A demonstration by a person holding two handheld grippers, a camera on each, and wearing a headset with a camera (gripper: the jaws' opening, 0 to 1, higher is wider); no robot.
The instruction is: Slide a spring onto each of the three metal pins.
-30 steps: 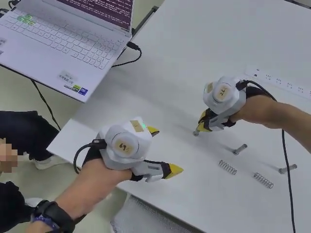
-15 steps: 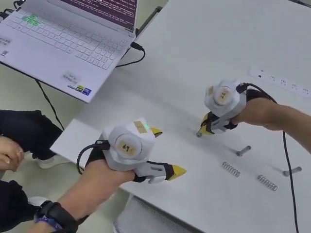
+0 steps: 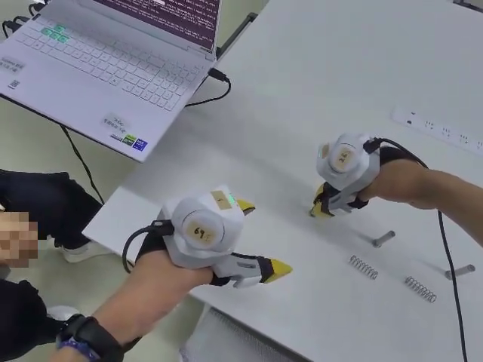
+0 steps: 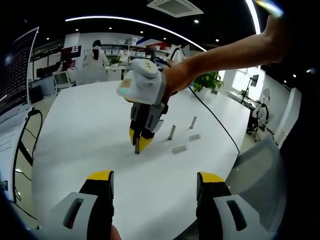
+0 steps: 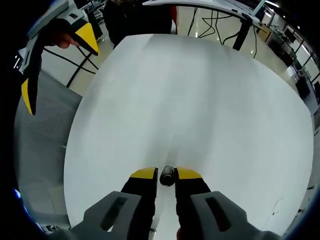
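My right gripper (image 3: 318, 212) (image 5: 166, 176) stands tip-down on the white table (image 3: 302, 90), shut on a metal pin (image 5: 166, 176) (image 4: 136, 145). The pin is upright, with its lower end on the table. I cannot tell whether a spring is around it. Two more pins (image 3: 383, 239) (image 3: 460, 271) and two springs (image 3: 363, 266) (image 3: 419, 289) lie loose on the table to the right gripper's right. My left gripper (image 3: 261, 235) (image 4: 154, 181) hovers near the table's front edge, open and holding nothing, its jaws pointing toward the right gripper.
An open laptop (image 3: 113, 68) sits at the back left, its cable (image 3: 204, 94) trailing onto the table. A white power strip (image 3: 441, 130) lies at the back right. A grey mesh chair (image 3: 219, 339) stands below the front edge.
The head view has shifted a little. Both grippers keep nearly the same places relative to the loose pins and springs, and their states are the same.
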